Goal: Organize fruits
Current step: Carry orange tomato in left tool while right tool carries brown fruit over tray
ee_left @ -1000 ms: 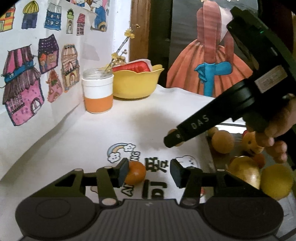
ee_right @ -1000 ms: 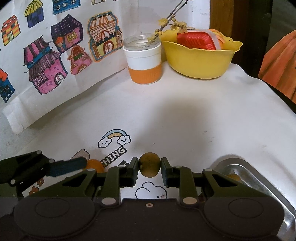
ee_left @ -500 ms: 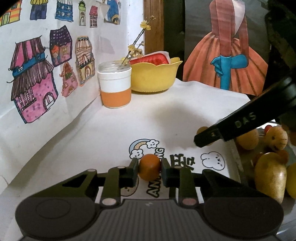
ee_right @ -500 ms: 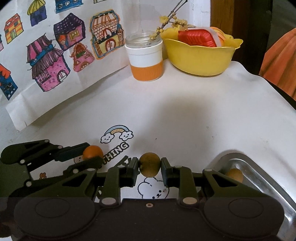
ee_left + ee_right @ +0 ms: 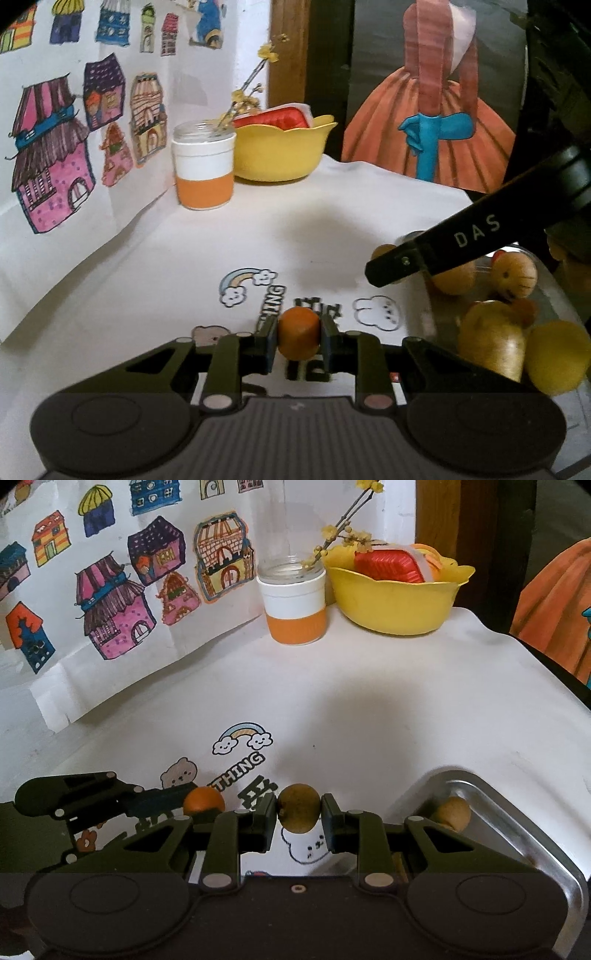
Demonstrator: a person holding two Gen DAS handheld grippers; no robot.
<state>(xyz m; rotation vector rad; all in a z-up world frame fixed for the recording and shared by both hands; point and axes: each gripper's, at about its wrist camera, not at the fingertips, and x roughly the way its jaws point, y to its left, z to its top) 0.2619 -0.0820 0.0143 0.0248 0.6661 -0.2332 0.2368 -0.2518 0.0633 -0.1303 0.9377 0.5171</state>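
Left tool (image 5: 299,338) grips orange fruit (image 5: 298,332); right tool (image 5: 299,812) grips brown fruit (image 5: 298,808)

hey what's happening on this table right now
A person is sorting small toy fruits with a handheld gripper in each hand. The left gripper is shut on an orange fruit, and the right gripper is shut on a brown fruit. Both are above the white printed cloth. A metal tray to the right already holds several fruits.

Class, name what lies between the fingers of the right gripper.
A brownish round fruit, clamped between the right gripper's fingers, seen in the right wrist view.
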